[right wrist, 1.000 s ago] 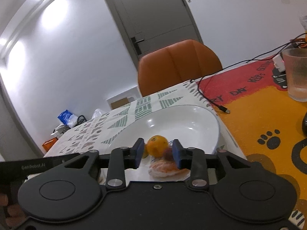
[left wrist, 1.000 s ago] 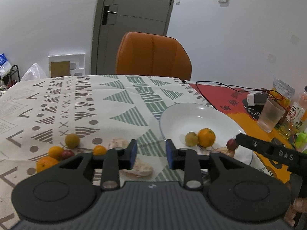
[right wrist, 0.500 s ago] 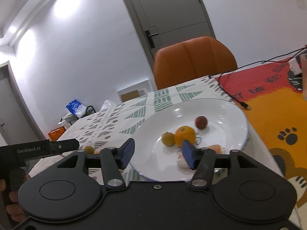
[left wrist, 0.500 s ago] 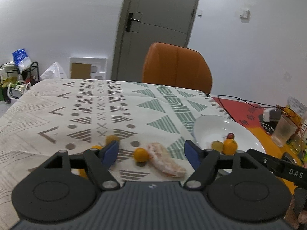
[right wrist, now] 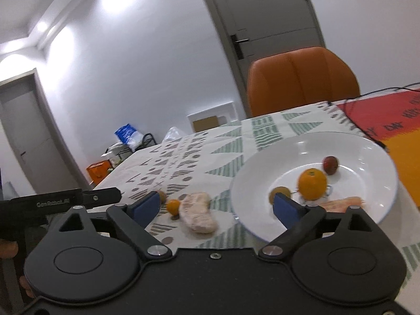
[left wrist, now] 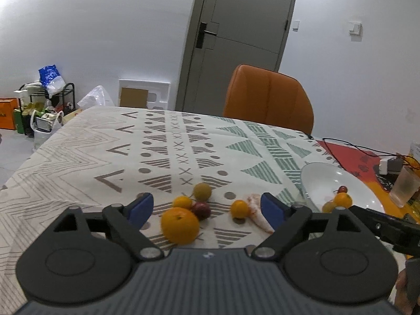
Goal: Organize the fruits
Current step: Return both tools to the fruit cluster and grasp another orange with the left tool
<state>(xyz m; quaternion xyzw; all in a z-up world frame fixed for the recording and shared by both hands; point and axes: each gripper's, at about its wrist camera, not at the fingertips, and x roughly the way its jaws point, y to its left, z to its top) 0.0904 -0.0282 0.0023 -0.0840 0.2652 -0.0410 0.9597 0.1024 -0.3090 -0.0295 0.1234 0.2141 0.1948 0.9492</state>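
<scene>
Both grippers' jaws are opening, gripping nothing. The left gripper (left wrist: pixel 204 208) hangs over loose fruits (left wrist: pixel 180 225) on the cloth (left wrist: pixel 78 152). The right gripper (right wrist: pixel 216 207) points between a peeled piece (right wrist: pixel 198 212) and the plate (right wrist: pixel 257 173) holding an orange (right wrist: pixel 312 183).

The counter (left wrist: pixel 78 155) wears a patterned cloth. On it lie a large orange (left wrist: pixel 179 225), several small fruits (left wrist: pixel 202 191) close by, a peeled segment (right wrist: pixel 198 212) and a white plate (right wrist: pixel 372 152) beside an orange-red mat (right wrist: pixel 401 141).
</scene>
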